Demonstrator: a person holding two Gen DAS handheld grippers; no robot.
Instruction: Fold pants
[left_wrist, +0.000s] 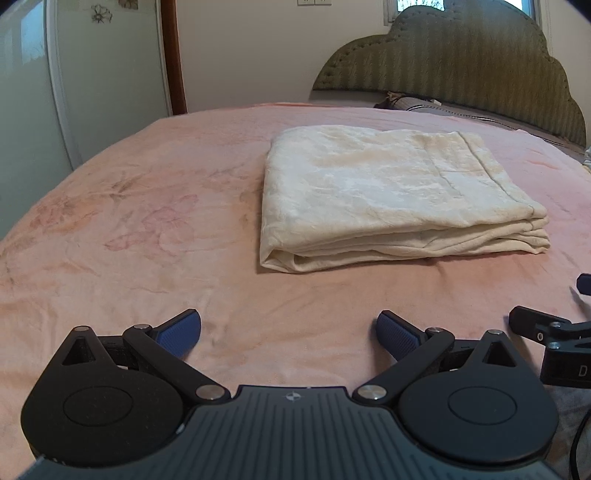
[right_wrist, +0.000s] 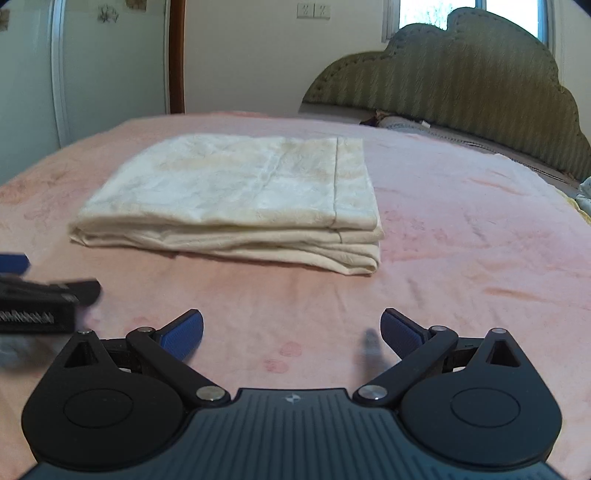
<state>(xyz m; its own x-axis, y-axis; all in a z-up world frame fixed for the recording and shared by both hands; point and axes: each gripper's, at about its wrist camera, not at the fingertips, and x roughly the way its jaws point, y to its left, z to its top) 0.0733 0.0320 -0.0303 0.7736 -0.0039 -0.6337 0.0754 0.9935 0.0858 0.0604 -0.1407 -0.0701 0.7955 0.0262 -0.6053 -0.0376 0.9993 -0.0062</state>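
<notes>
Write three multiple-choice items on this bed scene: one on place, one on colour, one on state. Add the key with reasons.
1. Where do the pants lie?
A. on the bed
B. on the headboard
C. between the left fingers

2. What colour is the bedspread?
A. green
B. pink
C. blue

3. How do the two grippers stand?
A. both shut on cloth
B. one open, one shut
C. both open, holding nothing

Key: 1 A, the folded stack rests flat on the bedspread ahead of both grippers. 2 B, the cover is pink with a faint flower print. 3 C, the left gripper and right gripper each show fingers spread wide with only bedspread between.
</notes>
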